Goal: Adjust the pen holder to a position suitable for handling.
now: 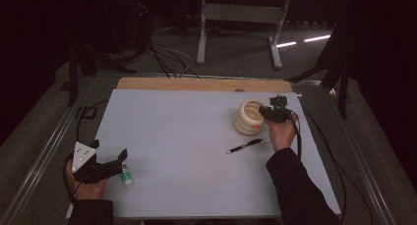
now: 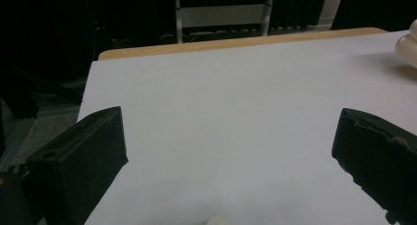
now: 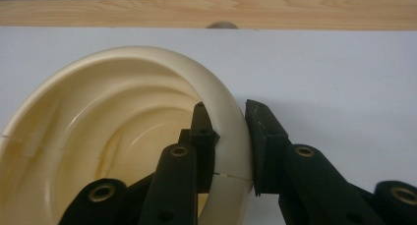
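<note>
Gripping cream ribbed pot (image 3: 113, 131) by its rim: right gripper (image 3: 231, 136) clamped, one jaw inside the wall, one outside. Left gripper (image 1: 101, 165) wide apart, well away from pot. Counted: one pot, one pen (image 1: 244, 146) just beside pot, one small tube (image 1: 127, 175).

Cream ribbed pot (image 1: 248, 118) with orange spot; black tongs (image 3: 231, 136) on its rim. Counter (image 1: 187, 136) pale grey, wood strip at far edge. Black pen (image 1: 244, 146). White-green tube (image 1: 127, 175).
</note>
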Tool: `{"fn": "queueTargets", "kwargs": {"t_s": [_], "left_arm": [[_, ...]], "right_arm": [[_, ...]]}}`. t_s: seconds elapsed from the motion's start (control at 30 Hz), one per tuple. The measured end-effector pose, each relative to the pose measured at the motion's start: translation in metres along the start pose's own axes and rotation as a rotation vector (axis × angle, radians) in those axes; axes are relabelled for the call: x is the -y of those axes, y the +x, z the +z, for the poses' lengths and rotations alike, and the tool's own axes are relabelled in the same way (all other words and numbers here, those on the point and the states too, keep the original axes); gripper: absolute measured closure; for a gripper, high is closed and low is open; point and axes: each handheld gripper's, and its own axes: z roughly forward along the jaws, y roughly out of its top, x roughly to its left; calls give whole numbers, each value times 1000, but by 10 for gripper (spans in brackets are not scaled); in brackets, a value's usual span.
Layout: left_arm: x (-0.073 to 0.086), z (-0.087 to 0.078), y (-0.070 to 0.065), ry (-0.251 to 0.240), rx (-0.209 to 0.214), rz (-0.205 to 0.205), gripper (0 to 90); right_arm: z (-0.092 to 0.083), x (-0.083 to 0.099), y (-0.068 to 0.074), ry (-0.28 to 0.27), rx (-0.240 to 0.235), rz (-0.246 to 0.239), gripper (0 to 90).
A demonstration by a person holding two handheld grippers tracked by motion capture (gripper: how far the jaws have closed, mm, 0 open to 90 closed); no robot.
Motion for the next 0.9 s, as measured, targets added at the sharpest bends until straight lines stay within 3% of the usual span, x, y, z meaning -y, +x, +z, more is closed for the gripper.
{"fn": "queueTargets", "kwargs": {"t_s": [0.37, 0.53, 0.9], "left_arm": [[0, 1, -1, 4, 3, 3, 4], [0, 1, -1, 3, 5, 3, 4], [1, 0, 0, 0, 6, 4, 4]], "right_arm": [[-8, 1, 37, -12, -80, -87, 758], [-10, 2, 62, -10, -122, -141, 758], [-2, 9, 105, 25, -186, -206, 758]]}}
